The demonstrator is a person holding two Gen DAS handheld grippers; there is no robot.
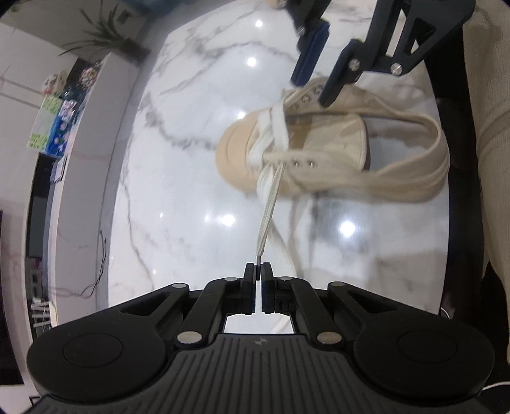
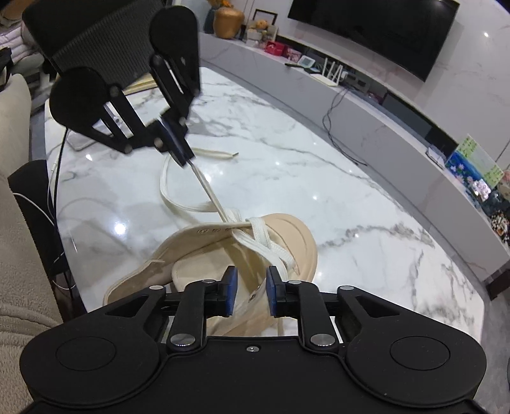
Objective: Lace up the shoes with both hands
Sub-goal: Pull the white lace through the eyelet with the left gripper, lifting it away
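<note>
A beige canvas shoe point(image 1: 334, 153) lies on the white marble table point(image 1: 191, 191), toe cap toward the left in the left wrist view. A white lace point(image 1: 271, 203) runs taut from a near-side eyelet to my left gripper point(image 1: 258, 270), which is shut on the lace tip. In the right wrist view, the left gripper point(image 2: 186, 162) holds that lace point(image 2: 210, 194) stretched away from the shoe point(image 2: 255, 242). My right gripper point(image 2: 251, 286) is open just above the shoe's eyelet flap, nothing between its blue pads point(image 2: 231, 286). It appears above the shoe as the right gripper point(image 1: 314, 84). The other lace end point(image 2: 223, 155) lies loose on the table.
A long grey counter point(image 2: 366, 105) with a router, boxes and cables runs behind the table. A dark television point(image 2: 376, 28) hangs on the wall. A beige sofa point(image 2: 16, 223) and a black chair point(image 2: 35, 203) stand at the table's left edge; a person's beige sleeve point(image 1: 491, 127) is at right.
</note>
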